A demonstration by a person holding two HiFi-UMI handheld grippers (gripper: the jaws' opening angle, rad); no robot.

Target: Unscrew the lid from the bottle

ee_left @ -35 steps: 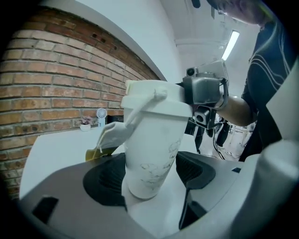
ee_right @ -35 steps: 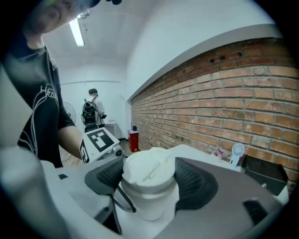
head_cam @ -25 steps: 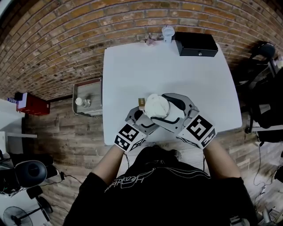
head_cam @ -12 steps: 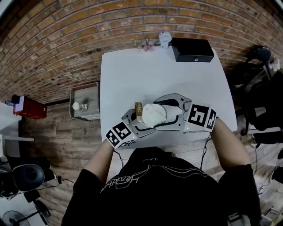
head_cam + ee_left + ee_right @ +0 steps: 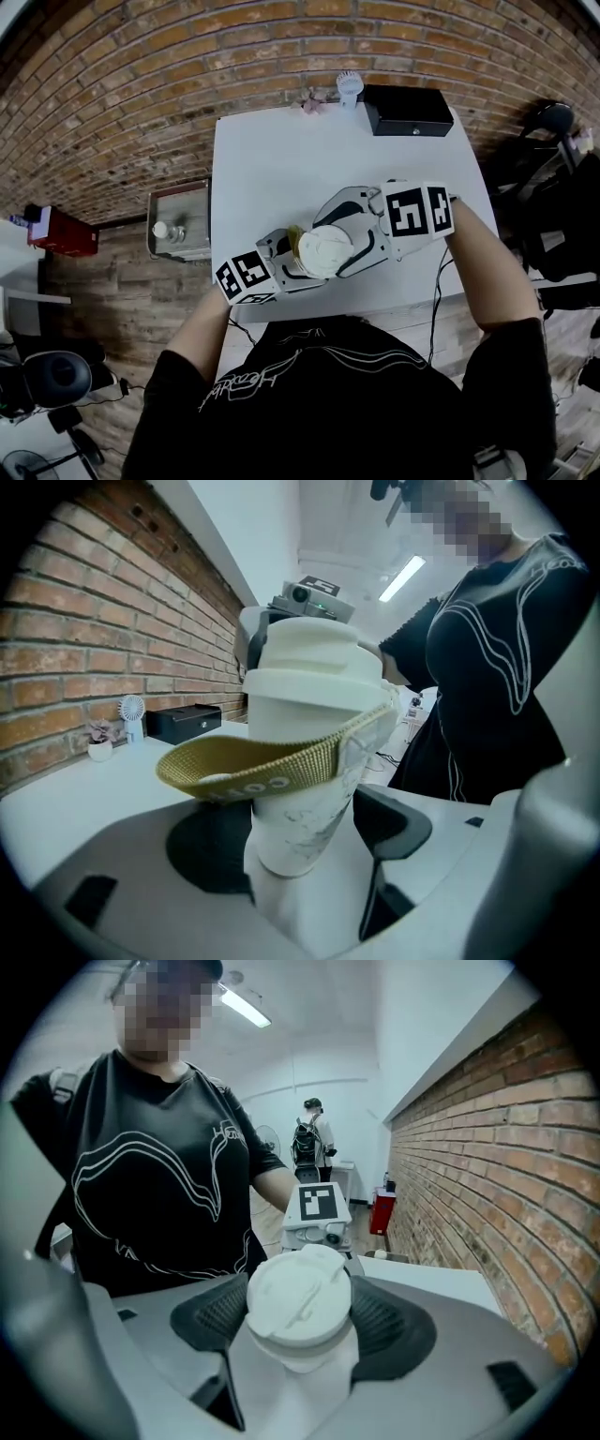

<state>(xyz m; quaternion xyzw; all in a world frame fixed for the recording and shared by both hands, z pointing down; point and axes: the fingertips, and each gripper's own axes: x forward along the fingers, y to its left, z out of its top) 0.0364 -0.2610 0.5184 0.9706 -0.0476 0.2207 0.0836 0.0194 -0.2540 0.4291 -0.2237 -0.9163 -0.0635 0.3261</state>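
A white marbled bottle [image 5: 302, 803] with an olive carrying strap [image 5: 272, 761] is held tilted above the white table [image 5: 272, 159]. My left gripper [image 5: 300, 841] is shut on the bottle's lower body, with the dark pads [image 5: 394, 822] against its sides. A white screw lid [image 5: 298, 1305] caps the bottle, and my right gripper [image 5: 298, 1327] is shut on that lid with a ribbed pad [image 5: 384, 1321] on each side. From above, the lid [image 5: 324, 249] shows between the left gripper [image 5: 291, 265] and the right gripper [image 5: 354, 239]. The seam between lid and bottle is hidden.
A black box [image 5: 407, 110], a small white fan [image 5: 350, 86] and a little pink plant [image 5: 310, 103] stand along the table's far edge. Left of the table is a metal cart [image 5: 180, 220] by the brick wall. A dark chair [image 5: 553, 122] is at the right.
The right gripper has swung round the lid, its marker cube going from the near right to the far right. The left gripper and bottle have shifted slightly left.
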